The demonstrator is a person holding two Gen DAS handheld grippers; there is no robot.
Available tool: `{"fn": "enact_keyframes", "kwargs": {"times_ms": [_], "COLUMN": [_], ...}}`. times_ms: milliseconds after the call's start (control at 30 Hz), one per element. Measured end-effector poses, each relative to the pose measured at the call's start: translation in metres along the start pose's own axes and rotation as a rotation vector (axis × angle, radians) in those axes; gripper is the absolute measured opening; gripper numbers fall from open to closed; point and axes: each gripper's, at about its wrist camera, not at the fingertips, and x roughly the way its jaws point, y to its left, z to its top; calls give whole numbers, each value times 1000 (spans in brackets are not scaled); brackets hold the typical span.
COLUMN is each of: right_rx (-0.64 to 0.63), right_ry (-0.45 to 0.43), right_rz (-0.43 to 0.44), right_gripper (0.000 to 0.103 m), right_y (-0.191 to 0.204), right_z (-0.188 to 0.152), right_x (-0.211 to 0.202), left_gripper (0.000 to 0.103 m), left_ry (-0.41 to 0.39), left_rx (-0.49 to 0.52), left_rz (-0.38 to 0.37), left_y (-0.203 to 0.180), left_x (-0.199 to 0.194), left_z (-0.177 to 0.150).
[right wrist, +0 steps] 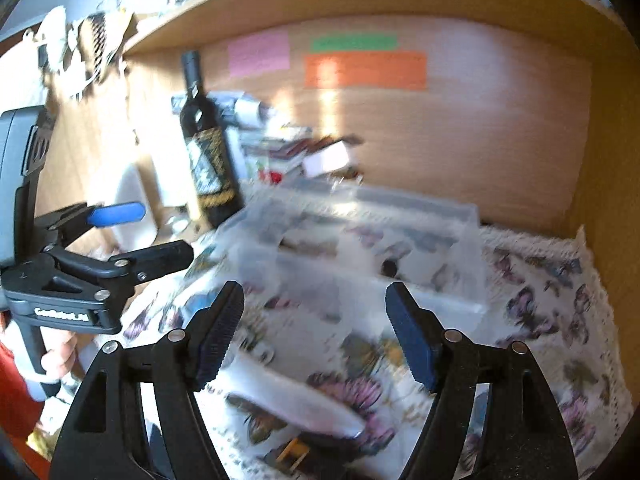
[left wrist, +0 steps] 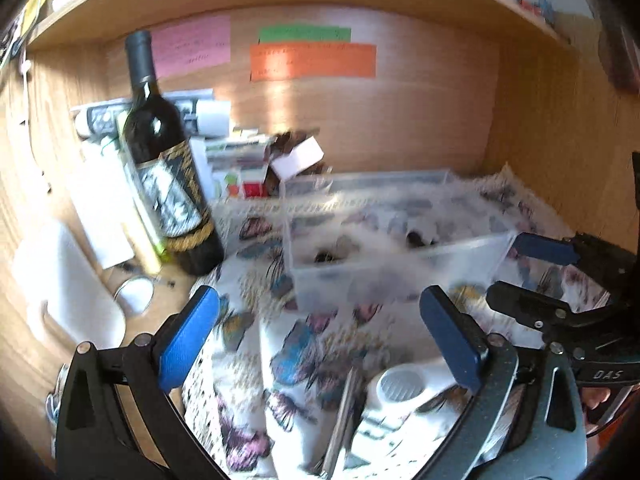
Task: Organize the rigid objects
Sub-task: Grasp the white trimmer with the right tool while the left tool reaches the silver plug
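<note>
- The clear bin [left wrist: 400, 256] sits on the butterfly cloth [left wrist: 256, 320], at 12 o'clock from both your grippers, its long axis running roughly 9 to 3; a few small dark items lie inside, too blurred to name.
- The loose things sit near your grippers: a white case [left wrist: 400, 388] at 6 o'clock in the left view, beside a thin metal stick [left wrist: 344, 412].
- Your left gripper [left wrist: 320, 340] is wide apart and holds nothing; it looks nearer the case.
- Your right gripper [right wrist: 316, 332] is also spread and empty, above a white piece [right wrist: 292, 400].
- The wine bottle [left wrist: 168, 168] stands at 10 o'clock, just beside the cloth edge; a leftward swing could clip it.
- Boxes [left wrist: 256, 168] crowd the back at 11 o'clock.
</note>
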Motion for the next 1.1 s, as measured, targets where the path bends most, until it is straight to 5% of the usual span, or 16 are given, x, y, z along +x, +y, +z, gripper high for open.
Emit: {"fn": "enact_keyframes", "kwargs": {"times_ms": [367, 767, 967, 1100], "right_rx": [-71, -192, -224, -191], "right_ry": [165, 272, 283, 292], "right_rz": [83, 92, 72, 39], "right_gripper": [71, 69, 29, 24], "right_y": [19, 34, 31, 15], "right_z": [-42, -46, -46, -49], "right_x": [26, 56, 59, 58], "left_gripper": [102, 102, 102, 83], "left_ry": [116, 117, 87, 103], "left_rx": [20, -1, 19, 51], "left_rz": [9, -44, -56, -85], "left_y": [11, 2, -8, -18], "left_x": [1, 0, -9, -6], "left_z": [-58, -71, -72, -72]}}
